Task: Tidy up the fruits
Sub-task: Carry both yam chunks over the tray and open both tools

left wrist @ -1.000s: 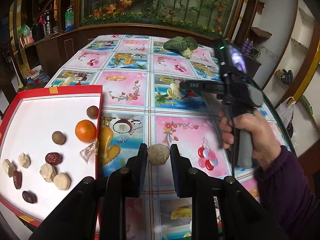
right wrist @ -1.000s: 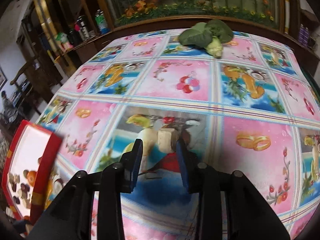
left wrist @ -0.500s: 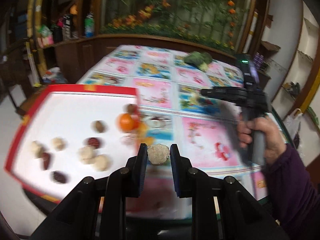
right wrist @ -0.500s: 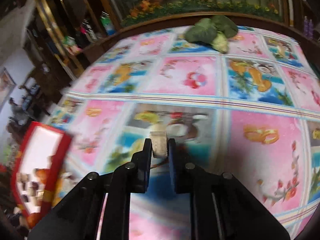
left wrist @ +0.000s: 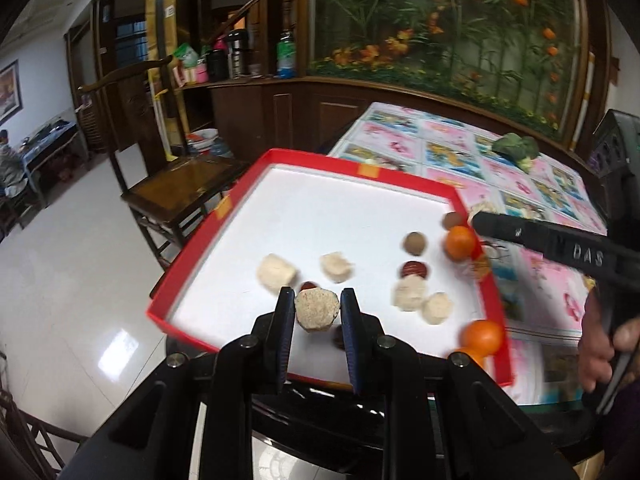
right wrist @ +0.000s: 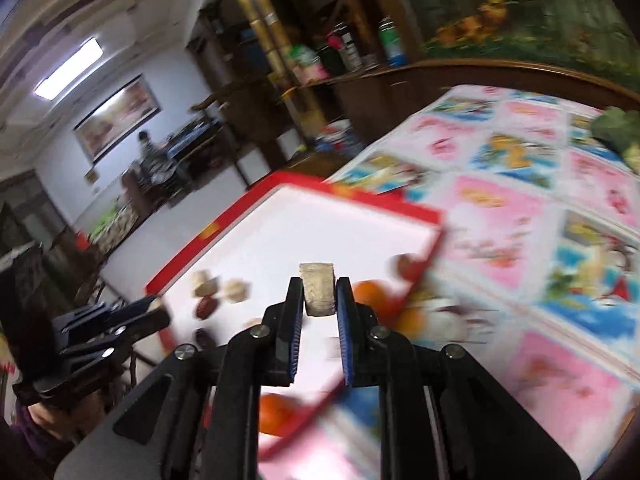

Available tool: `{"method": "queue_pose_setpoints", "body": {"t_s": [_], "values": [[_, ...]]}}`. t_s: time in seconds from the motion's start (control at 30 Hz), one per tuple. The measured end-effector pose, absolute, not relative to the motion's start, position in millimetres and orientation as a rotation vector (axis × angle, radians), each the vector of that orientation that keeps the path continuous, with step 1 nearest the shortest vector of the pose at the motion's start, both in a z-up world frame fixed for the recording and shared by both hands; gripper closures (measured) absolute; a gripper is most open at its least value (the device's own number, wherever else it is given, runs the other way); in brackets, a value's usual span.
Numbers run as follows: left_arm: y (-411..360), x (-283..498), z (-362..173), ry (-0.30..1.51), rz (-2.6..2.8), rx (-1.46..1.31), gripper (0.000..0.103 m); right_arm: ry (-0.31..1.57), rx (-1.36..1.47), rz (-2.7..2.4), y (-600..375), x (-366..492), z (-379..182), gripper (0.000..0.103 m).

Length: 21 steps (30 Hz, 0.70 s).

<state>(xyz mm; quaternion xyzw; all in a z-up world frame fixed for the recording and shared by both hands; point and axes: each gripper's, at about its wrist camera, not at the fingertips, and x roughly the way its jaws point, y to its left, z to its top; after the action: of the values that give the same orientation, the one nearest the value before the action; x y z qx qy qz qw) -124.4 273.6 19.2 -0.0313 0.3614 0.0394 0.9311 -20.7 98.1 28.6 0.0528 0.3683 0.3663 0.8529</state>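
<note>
Fruits lie scattered in the red-rimmed white tray point(left wrist: 224, 208), which fills the middle of the left wrist view: pale lumpy pieces point(left wrist: 276, 272), two brown round ones point(left wrist: 414, 243), a dark red date point(left wrist: 415, 269) and an orange point(left wrist: 461, 242) near the tray's right rim, with a second orange point(left wrist: 483, 335) at the lower right corner. At lower centre of that view the left gripper point(left wrist: 316, 314) has its jaws shut on a pale, rough chunk point(left wrist: 317, 312), held over the near part of the tray. The right gripper point(right wrist: 319, 300), at lower centre of its own view, has its jaws clamped on a narrower beige piece point(right wrist: 317, 288); they have just been closing, with that piece between them. It hangs over the white floor of the tray, though heavy blur makes the tray's near rim hard to follow. In the left wrist view the right gripper's black body comes in from the right edge, gripped by a hand point(left wrist: 600, 344) in a purple sleeve point(left wrist: 624, 408). Beyond the tray, toward the upper right, the worktop point(left wrist: 452, 148) carries a cloth of pink and blue picture squares, and a leafy green vegetable point(left wrist: 518, 150) lies near its far edge. A wooden chair point(left wrist: 180, 184) stands on the pale floor left of the tray.
</note>
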Motion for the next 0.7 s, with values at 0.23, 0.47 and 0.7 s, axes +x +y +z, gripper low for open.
{"method": "queue_pose_setpoints", "body": {"t_s": [0.23,0.47,0.7], "values": [[269.9,-116.2,4.6,0.768,0.024,-0.094,0.081,0.823,0.042,0.816,156.4,-23.6,14.6,0.085],[261.0,-97.2,0.8,0.788,-0.017,-0.087,0.081,0.877,0.001,0.791,179.0,-8.1,2.4,0.084],[261.0,-88.5,-7.3,0.829,0.012,-0.093,0.081,0.976,0.012,0.788,183.0,7.7,-9.2,0.083]]}}
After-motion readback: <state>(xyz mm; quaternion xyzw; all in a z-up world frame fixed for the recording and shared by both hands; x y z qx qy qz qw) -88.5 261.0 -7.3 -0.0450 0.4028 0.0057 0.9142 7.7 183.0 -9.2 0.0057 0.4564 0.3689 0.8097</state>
